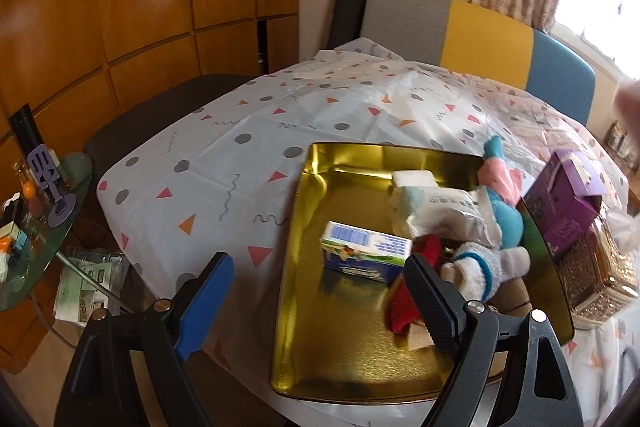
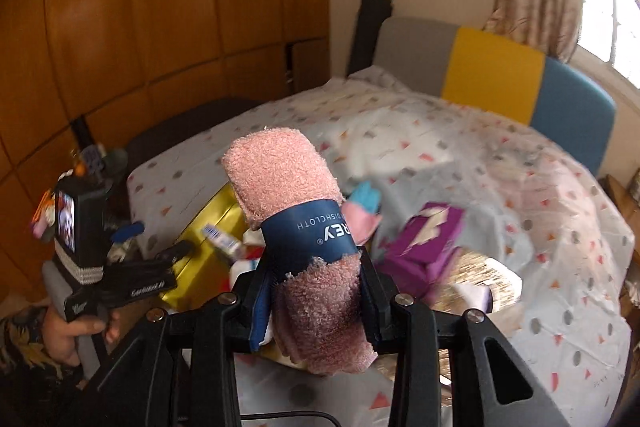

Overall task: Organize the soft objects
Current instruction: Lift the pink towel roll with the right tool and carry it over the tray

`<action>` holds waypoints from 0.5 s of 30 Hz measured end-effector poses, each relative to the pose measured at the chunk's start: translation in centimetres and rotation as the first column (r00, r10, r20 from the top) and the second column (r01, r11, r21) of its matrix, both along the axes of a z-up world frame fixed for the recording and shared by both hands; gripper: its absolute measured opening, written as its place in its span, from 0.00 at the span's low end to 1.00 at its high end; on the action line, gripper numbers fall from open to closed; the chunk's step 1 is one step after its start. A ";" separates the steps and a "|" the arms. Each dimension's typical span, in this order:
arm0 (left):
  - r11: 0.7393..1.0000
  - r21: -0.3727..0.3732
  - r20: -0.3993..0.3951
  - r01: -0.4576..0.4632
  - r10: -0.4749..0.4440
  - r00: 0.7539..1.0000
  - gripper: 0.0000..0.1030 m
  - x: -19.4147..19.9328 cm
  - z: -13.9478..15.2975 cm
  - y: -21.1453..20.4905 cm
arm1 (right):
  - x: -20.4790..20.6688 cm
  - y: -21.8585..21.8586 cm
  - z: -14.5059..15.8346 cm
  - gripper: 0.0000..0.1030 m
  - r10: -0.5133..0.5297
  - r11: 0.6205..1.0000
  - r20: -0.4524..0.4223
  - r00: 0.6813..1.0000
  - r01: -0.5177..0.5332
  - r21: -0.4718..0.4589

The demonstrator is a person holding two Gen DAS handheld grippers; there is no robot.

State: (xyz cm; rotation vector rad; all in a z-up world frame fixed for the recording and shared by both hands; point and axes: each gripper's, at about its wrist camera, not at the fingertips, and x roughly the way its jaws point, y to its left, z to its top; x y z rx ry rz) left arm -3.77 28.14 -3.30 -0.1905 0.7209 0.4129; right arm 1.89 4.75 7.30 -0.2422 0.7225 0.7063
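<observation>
My right gripper (image 2: pixel 316 291) is shut on a rolled pink dishcloth (image 2: pixel 280 171) with a navy paper band, held upright above the table. My left gripper (image 1: pixel 320 291) is open and empty, hovering over the near edge of a gold tray (image 1: pixel 344 339). In the tray lie a small blue-and-white carton (image 1: pixel 366 255), a white tissue pack (image 1: pixel 444 215), a white-and-blue sock (image 1: pixel 476 267), a red cloth (image 1: pixel 404 307) and a blue-and-pink plush toy (image 1: pixel 504 187). The tray also shows in the right wrist view (image 2: pixel 208 223), partly hidden by the dishcloth.
A purple box (image 1: pixel 560 211) sits on an ornate gold container (image 1: pixel 592 279) right of the tray. The table has a patterned white cloth (image 1: pixel 224 155). A grey, yellow and blue bench back (image 1: pixel 480 35) stands behind. A glass side table (image 1: pixel 36 227) with clutter is at the left.
</observation>
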 end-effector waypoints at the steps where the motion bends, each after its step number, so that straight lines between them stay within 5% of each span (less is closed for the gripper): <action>1: 1.000 0.001 0.003 -0.009 0.009 1.000 0.85 -0.1 0.1 0.3 | 0.0 0.8 -0.7 0.35 0.019 1.000 -0.027 0.999 -0.019 -0.008; 10: 0.997 -0.007 0.006 -0.074 0.074 0.997 0.85 -1.0 0.0 2.9 | 0.5 7.7 -9.0 0.35 0.139 0.981 -0.219 0.966 -0.164 -0.101; 15: 0.998 -0.009 -0.006 -0.068 0.068 0.998 0.85 -1.1 -0.4 2.9 | 3.2 9.8 -13.9 0.35 0.045 0.977 -0.259 0.965 -0.097 -0.192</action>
